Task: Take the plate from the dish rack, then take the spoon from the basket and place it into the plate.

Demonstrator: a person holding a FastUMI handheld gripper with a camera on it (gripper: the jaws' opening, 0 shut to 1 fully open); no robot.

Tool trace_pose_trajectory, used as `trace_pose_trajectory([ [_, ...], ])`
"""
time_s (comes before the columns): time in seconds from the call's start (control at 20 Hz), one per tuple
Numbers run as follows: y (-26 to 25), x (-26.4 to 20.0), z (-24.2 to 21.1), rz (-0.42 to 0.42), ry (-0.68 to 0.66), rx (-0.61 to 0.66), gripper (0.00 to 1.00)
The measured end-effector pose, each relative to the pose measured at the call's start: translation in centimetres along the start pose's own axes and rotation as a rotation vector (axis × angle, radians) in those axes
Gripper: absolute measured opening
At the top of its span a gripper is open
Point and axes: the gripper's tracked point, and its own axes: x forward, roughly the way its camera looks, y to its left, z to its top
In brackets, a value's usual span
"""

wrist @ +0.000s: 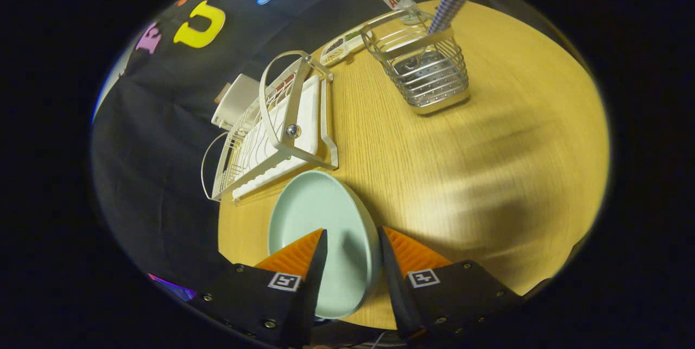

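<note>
Gripper (353, 236) fingers spread loose astride the pale green plate (315, 213) rim, plate just beside the white dish rack (274, 132), wire basket (426, 69) with spoon (450, 1) well beyond the rack.

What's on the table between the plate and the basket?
Nothing: in the gripper view the wood between the plate and the wire basket is bare. The dish rack sits off to one side. The gripper has its fingers either side of the plate's rim.
</note>
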Motion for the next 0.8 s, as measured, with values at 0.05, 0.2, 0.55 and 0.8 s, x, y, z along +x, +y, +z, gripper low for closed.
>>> trace_pose_trajectory([
  [0.05, -0.2, -0.8, 0.5, -0.016, -0.029, -0.053, 0.59],
  [0.2, -0.4, -3.8, 3.5, -0.053, -0.163, -0.192, 0.67],
  [0.55, 0.3, -13.5, 11.3, -0.084, -0.520, -0.376, 0.67],
  [0.8, -1.8, -17.0, 15.3, -0.153, -0.712, -0.439, 0.67],
])
